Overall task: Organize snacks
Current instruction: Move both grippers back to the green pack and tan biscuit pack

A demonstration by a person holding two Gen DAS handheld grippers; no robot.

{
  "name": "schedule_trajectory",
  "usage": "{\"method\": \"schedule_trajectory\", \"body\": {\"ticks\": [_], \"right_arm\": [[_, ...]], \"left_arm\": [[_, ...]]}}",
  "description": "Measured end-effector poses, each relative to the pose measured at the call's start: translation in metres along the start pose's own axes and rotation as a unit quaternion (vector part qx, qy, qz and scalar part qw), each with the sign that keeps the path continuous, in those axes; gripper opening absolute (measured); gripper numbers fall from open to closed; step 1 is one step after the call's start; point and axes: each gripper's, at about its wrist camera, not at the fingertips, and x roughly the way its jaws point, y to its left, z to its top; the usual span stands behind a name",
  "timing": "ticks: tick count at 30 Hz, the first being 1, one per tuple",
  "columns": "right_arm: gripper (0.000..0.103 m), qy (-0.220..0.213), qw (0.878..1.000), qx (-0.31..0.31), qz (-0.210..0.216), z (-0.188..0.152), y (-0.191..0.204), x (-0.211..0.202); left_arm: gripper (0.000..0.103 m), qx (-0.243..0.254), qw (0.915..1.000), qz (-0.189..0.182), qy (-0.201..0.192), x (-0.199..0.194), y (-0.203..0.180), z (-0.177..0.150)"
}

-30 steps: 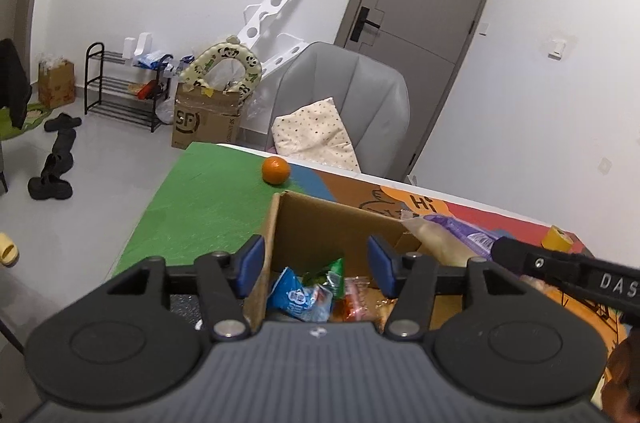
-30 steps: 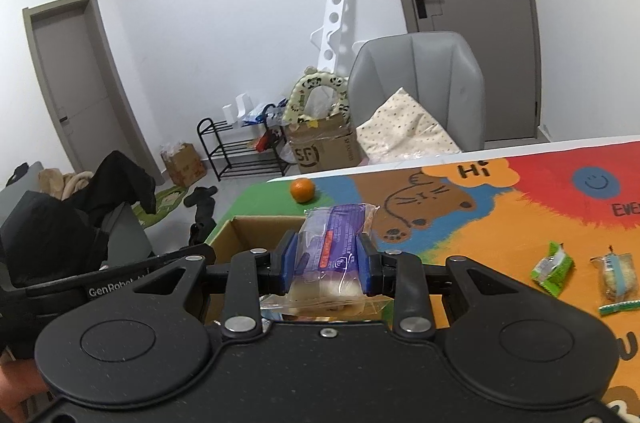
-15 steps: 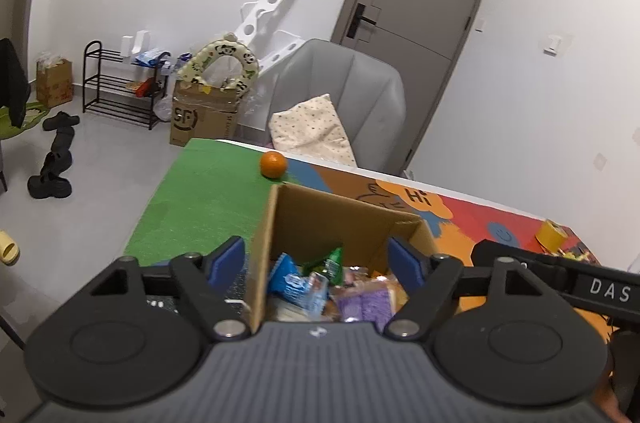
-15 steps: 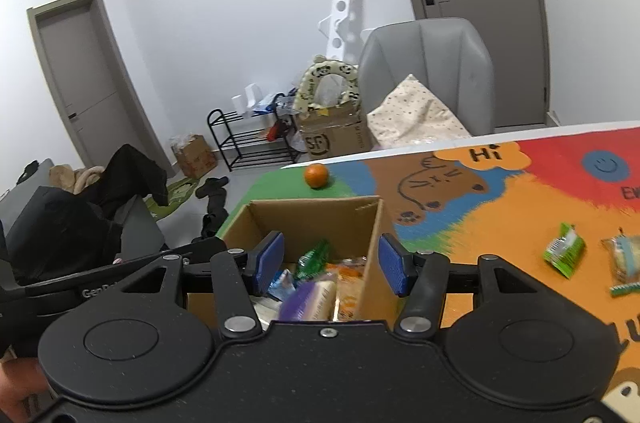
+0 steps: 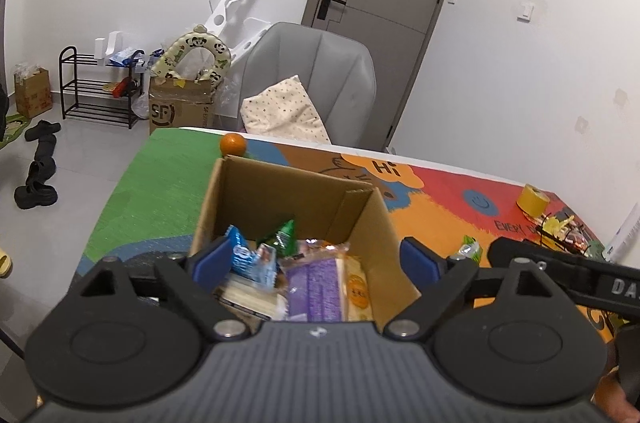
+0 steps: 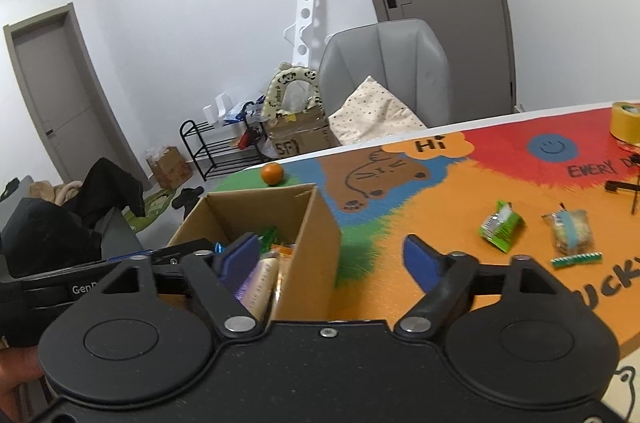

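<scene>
An open cardboard box [image 5: 372,223] [image 6: 312,223] stands on the colourful table mat and holds several snack packets, with a purple bread packet [image 5: 316,287] [image 6: 256,287] on top. My left gripper [image 5: 316,259] is open and empty, its fingers wide apart over the box's near side. My right gripper [image 6: 332,255] is open and empty at the box's right wall. A green snack packet [image 6: 500,225] [image 5: 468,247] and a clear-wrapped snack [image 6: 570,233] lie on the orange part of the mat to the right.
An orange [image 5: 233,144] [image 6: 272,174] sits behind the box near the table's far edge. A roll of yellow tape [image 5: 534,199] [image 6: 626,123] stands at the far right. A grey chair [image 5: 312,79] with a cushion is behind the table.
My right gripper opened and let the purple bread packet drop into the box, then drew back to the right. My left gripper opened wider.
</scene>
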Motion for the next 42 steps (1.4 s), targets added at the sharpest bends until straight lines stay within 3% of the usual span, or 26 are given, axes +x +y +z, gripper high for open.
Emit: {"method": "schedule_trajectory", "body": {"ticks": [7,11,23,35,42], "right_arm": [[0.092,0.004,1.0,0.024,-0.013,-0.004,-0.027,-0.007],[0.094,0.006,0.999,0.035,-0.019,-0.008,-0.041,-0.012],[0.101,0.001,0.997,0.06,-0.043,-0.013,-0.081,-0.033],[0.102,-0.002,0.993,0.094,-0.065,-0.015,-0.125,-0.05],[0.102,-0.011,0.992,0.099,-0.075,-0.015,-0.144,-0.054]], "left_arm": [[0.097,0.037,0.9991,-0.006,0.021,0.005,-0.029,-0.005],[0.097,0.043,0.9978,-0.014,0.049,0.014,-0.041,-0.007],[0.098,0.066,0.994,-0.033,0.08,0.025,-0.082,-0.012],[0.098,0.101,0.9865,-0.058,0.115,0.04,-0.13,-0.018],[0.098,0.101,0.9866,-0.061,0.113,0.052,-0.147,-0.019]]}}
